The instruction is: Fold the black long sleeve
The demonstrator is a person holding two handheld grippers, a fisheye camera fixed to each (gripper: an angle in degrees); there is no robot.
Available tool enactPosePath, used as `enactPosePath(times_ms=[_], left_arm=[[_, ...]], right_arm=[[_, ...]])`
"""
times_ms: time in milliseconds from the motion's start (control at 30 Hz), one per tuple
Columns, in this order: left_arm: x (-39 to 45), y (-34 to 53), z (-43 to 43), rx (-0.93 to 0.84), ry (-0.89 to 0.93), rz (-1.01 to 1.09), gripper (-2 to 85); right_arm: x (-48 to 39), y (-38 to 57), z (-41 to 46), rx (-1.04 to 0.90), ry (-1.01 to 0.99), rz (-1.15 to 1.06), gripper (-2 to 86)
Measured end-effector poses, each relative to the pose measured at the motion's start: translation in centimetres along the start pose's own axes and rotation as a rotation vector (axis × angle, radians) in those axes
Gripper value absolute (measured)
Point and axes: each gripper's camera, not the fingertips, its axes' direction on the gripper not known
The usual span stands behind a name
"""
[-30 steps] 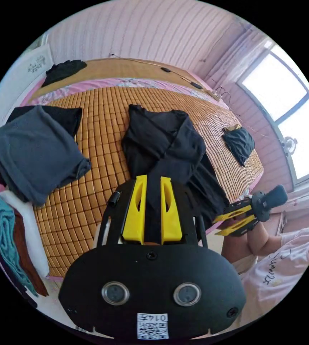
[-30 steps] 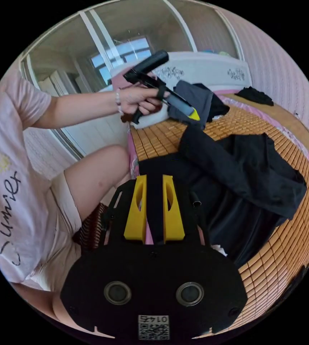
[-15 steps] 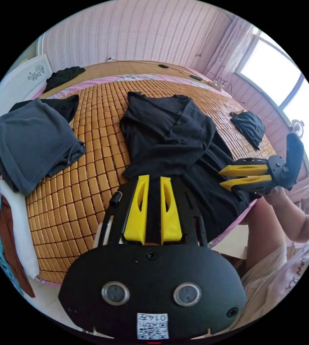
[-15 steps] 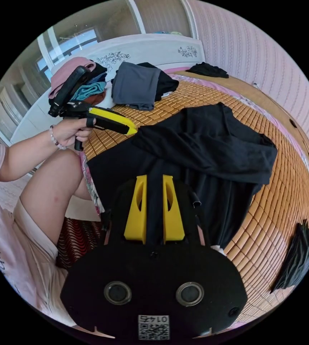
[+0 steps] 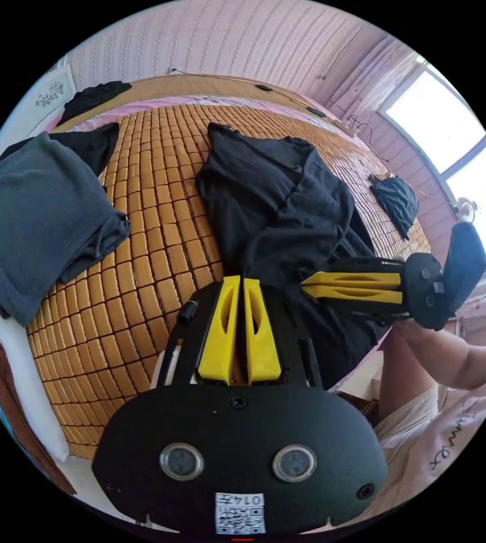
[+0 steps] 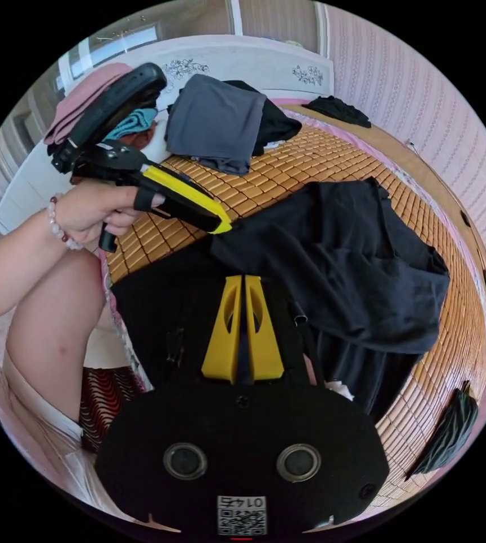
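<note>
The black long sleeve (image 5: pixel 277 203) lies crumpled on a bamboo mat (image 5: pixel 152 226), its lower part hanging over the near edge of the bed. My left gripper (image 5: pixel 238 280) has its yellow jaws pressed together on a fold at the garment's near edge. From the right gripper view, the left gripper (image 6: pixel 224 227) pinches a corner of the black long sleeve (image 6: pixel 356 266). My right gripper (image 6: pixel 242 278) is shut on the dark cloth below that corner. In the left gripper view the right gripper (image 5: pixel 305 284) comes in from the right, its jaws together on the cloth.
A folded grey garment (image 5: pixel 34 215) sits on the mat to the left, over more black cloth. A small black cloth (image 5: pixel 395 201) lies near the window side, another (image 5: pixel 87 96) at the far edge. The person's leg (image 6: pixel 45 317) is beside the bed edge.
Both grippers' jaws went from open to shut. The two grippers came down and closer together onto the near part of the black garment.
</note>
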Motion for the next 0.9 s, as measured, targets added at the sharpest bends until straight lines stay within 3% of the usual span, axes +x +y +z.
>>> enactPosePath(times_ms=[233, 433, 600, 733, 900], left_arm=[[0.6, 1.6, -3.1, -0.042, 0.136, 0.119, -0.9], [-0.4, 2.7, -0.6, -0.148, 0.016, 0.091, -0.5], [-1.4, 3.1, -1.3, -0.216, 0.012, 0.135, 3.1], [-3.6, 1.9, -4.0, -0.210, -0.044, 0.174, 4.8], [-7.3, -4.6, -6.0, 0.033, -0.015, 0.155, 4.7]], right_arm=[[0.1, 1.3, -4.2, 0.017, -0.121, -0.118, -0.1], [2.1, 1.1, 0.0, -0.147, -0.164, -0.085, 2.0], [6.6, 1.2, -2.9, -0.101, -0.257, -0.058, 7.9], [15.7, 0.5, -6.5, 0.005, -0.118, 0.072, 10.3], [27.6, -1.9, -7.1, 0.072, 0.136, 0.290, 11.7]])
